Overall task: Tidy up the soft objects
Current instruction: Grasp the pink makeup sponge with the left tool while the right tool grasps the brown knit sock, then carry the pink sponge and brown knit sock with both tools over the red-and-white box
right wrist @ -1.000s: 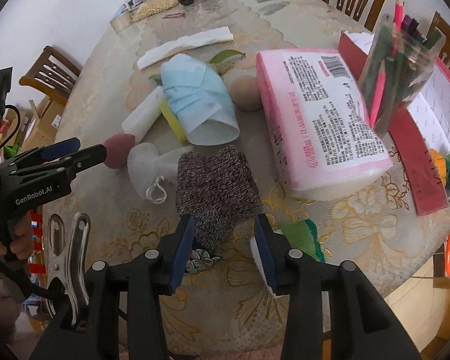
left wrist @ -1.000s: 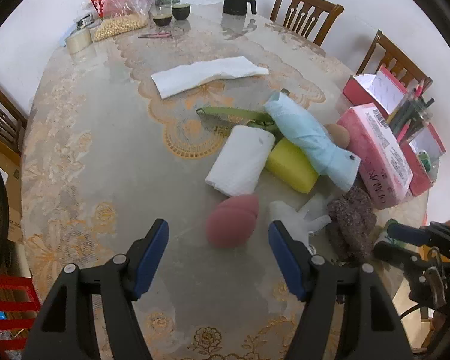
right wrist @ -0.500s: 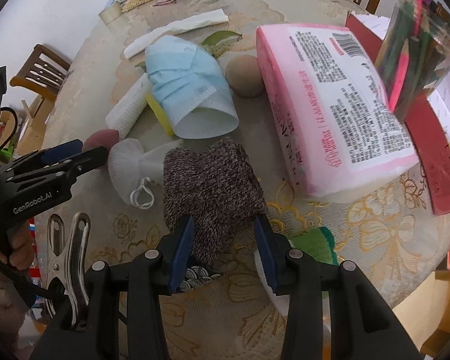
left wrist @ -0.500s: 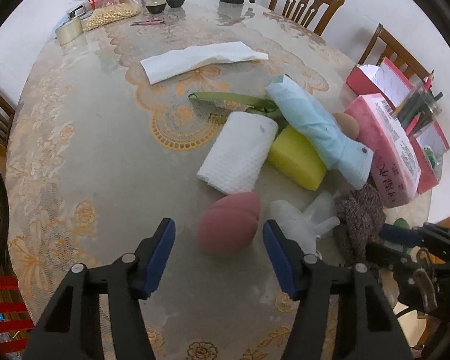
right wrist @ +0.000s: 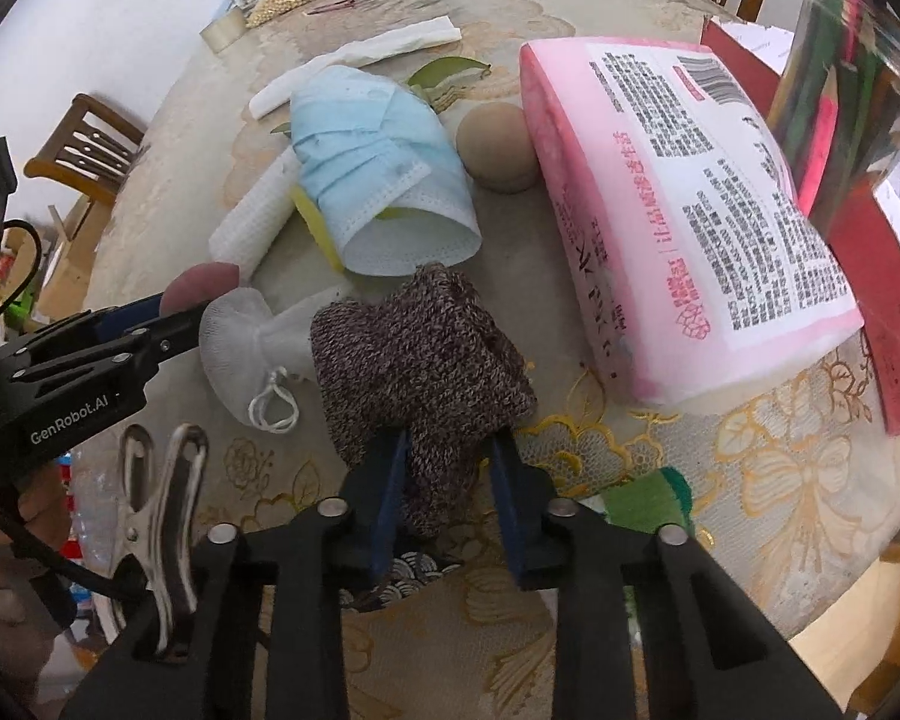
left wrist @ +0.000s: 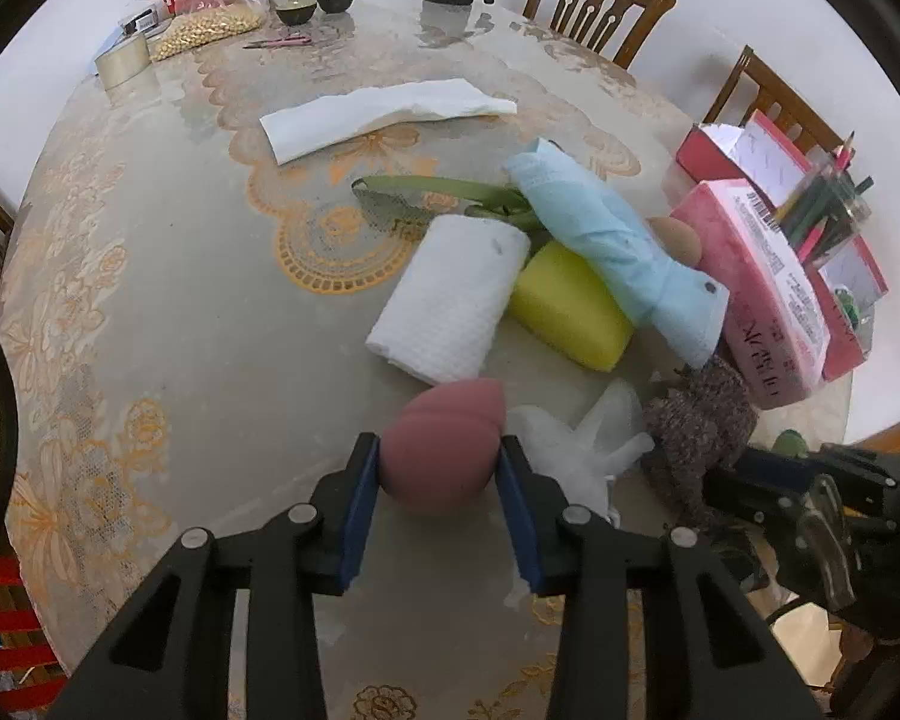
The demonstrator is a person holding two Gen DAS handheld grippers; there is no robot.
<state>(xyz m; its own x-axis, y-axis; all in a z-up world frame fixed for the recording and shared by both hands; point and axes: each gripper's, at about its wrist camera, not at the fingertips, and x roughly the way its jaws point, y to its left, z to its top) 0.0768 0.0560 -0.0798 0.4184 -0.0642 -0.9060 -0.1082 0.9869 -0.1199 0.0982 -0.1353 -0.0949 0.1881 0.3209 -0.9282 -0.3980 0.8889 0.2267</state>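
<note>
Makeup sponge (left wrist: pixel 441 444), pink and egg-shaped, sits on the lace-covered table (left wrist: pixel 168 276) clamped by the left gripper (left wrist: pixel 439 468), whose jaws have just closed on it. Just beside it, the right gripper (right wrist: pixel 447 471) has just closed on the brown knit sock (right wrist: pixel 420 354), beside a white mesh pouch (right wrist: pixel 243 342).
</note>
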